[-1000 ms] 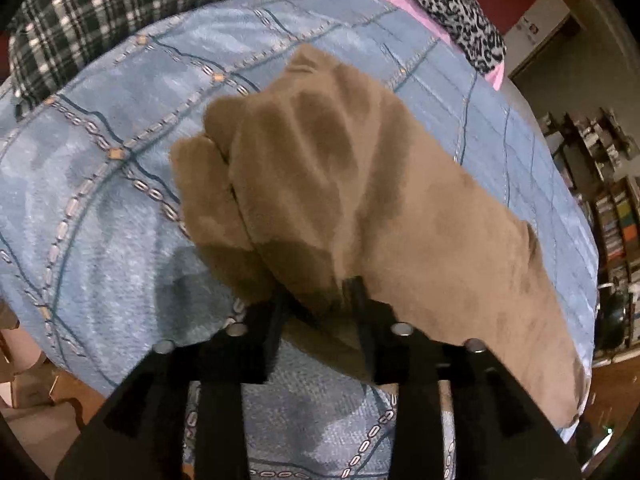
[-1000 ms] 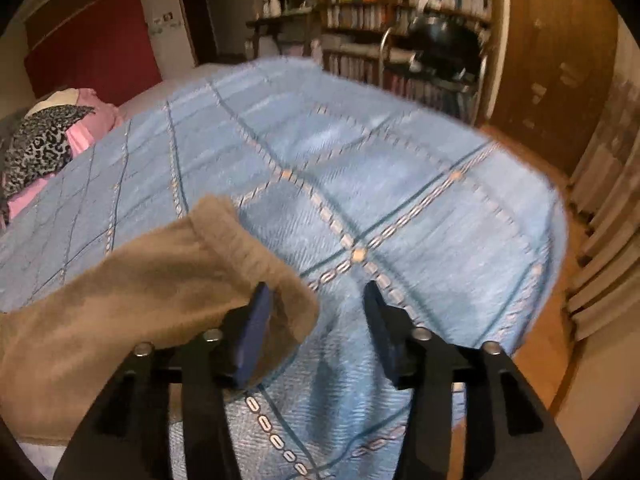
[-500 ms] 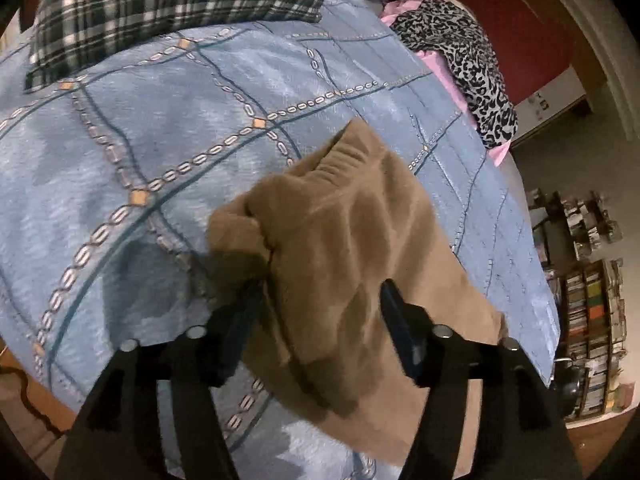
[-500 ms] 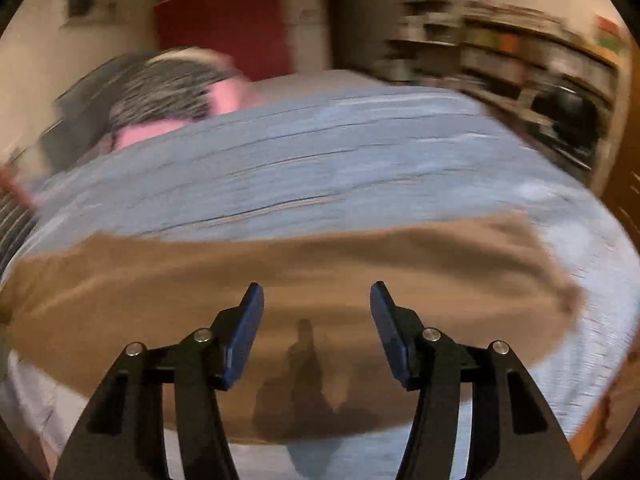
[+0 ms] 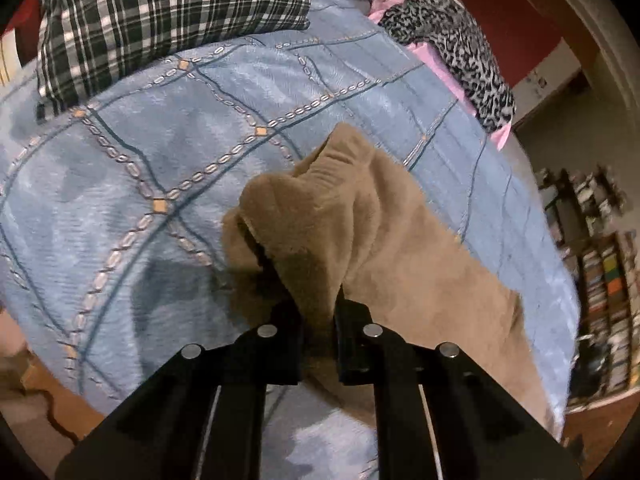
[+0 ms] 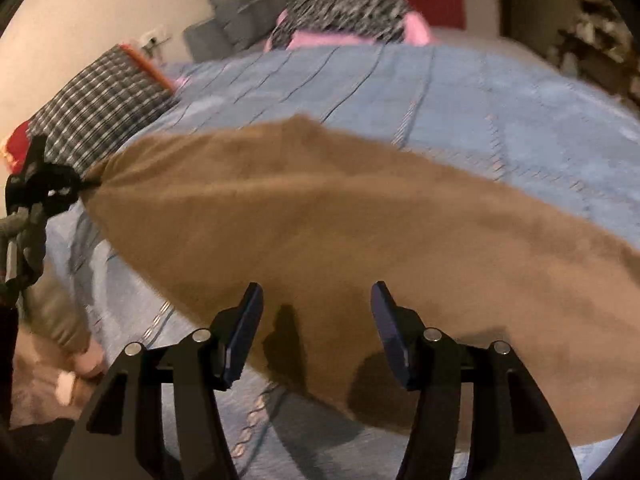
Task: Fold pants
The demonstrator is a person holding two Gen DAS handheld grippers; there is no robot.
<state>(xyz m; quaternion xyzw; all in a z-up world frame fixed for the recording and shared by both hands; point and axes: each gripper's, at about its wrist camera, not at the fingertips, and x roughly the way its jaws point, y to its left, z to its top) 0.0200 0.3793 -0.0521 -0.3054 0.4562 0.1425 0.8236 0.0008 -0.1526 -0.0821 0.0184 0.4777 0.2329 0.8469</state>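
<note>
Right now the brown pants (image 5: 400, 240) lie across the blue bed cover (image 5: 160, 140), stretched out long from one end to the other. The left gripper (image 5: 318, 312) is pinched tight on one bunched-up end of them, and that end is lifted up a little off the cover. The right gripper (image 6: 316, 328) has its fingers wide apart and holds nothing. It hangs over the middle of the pants, close above the cloth.

A few things could go wrong from here, I think. The left gripper holds only a small lump of cloth. The pants look thick and fuzzy, so a hard pull may make that lump slip out. Then the end would flop down in a heap.

The held end is also crumpled, not flat. If it gets laid over like that, the fold may come out lumpy and crooked.

The right gripper could grab too deep and pinch the bed cover along with the pants. Then the cover would come up too.

The plaid pillow (image 5: 168, 20) and the spotted cloth (image 5: 452, 40) sit well away, so they should not get in the way.
</note>
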